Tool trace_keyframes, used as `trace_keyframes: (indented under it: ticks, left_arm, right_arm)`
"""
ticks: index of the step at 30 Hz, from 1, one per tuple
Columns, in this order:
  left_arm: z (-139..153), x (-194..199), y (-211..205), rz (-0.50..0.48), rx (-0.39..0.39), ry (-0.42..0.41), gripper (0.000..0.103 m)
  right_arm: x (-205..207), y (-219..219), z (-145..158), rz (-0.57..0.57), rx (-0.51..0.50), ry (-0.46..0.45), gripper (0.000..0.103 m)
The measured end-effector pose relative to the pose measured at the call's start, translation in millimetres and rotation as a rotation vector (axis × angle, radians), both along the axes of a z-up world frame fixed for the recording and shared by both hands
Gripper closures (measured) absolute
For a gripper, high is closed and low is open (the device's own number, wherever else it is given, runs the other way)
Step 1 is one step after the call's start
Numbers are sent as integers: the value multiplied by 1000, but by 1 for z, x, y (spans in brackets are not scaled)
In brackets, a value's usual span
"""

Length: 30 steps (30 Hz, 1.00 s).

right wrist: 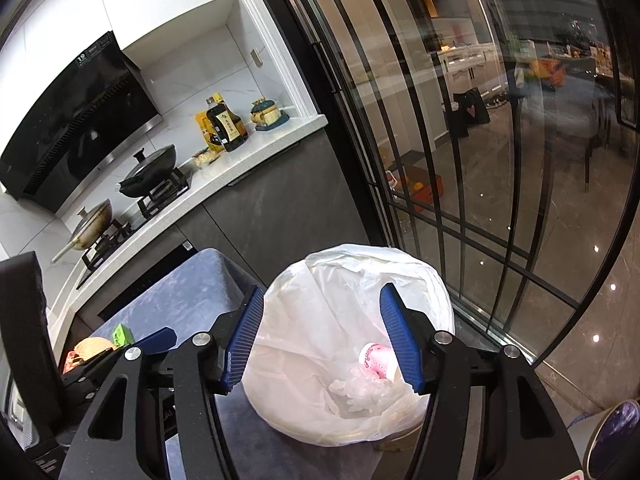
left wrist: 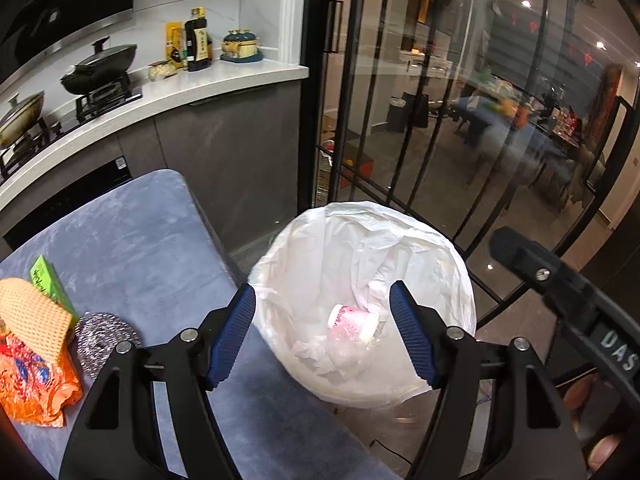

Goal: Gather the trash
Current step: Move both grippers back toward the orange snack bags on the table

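1. Left gripper [left wrist: 322, 334] & right gripper [right wrist: 322, 338]: both spread wide, holding nothing, above bin [left wrist: 460, 264].
2. Cup [left wrist: 354, 322] lies inside bin liner.
3. Drop step looks done; next, reach orange wrapper [left wrist: 28, 388] on blue counter [left wrist: 152, 248].

- One trash bin [left wrist: 280, 264] lined with a white bag.
- One pink paper cup [left wrist: 352, 322] inside the bin, plus some crumpled clear plastic [right wrist: 360, 394] beside it.
- Two grippers: left gripper [left wrist: 322, 332] and right gripper [right wrist: 322, 336], both with blue pads spread apart.
- On the grey cloth-covered counter [left wrist: 140, 248]: one steel scourer [left wrist: 102, 338], one green box [left wrist: 50, 282], one yellow cloth [left wrist: 32, 316], one orange wrapper [left wrist: 30, 392].
- Two lidded pans on the stove: one black [left wrist: 100, 68], one pale [left wrist: 20, 114].
- One dark sauce bottle [left wrist: 198, 42].
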<state>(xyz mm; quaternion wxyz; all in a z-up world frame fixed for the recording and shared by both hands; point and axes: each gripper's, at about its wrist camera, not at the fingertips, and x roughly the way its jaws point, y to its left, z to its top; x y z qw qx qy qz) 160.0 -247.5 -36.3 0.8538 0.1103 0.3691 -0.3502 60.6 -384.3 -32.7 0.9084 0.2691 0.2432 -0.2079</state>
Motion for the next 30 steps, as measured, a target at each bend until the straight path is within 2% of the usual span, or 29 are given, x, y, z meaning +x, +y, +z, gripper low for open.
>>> trace_keyframes:
  ticks: [13,25,30]
  left_arm:
    - [16,7,56,92,-23,-26,37]
    - [24,22,131,228,-35,-27,37]
    - [24,27,165,288,-28,-23,37]
  right_arm:
    - [1,39,20,53,-39,-34,40]
    - [18,94,31,131,-99,-21,36]
    - [26,116,31,167,-94,-14,36]
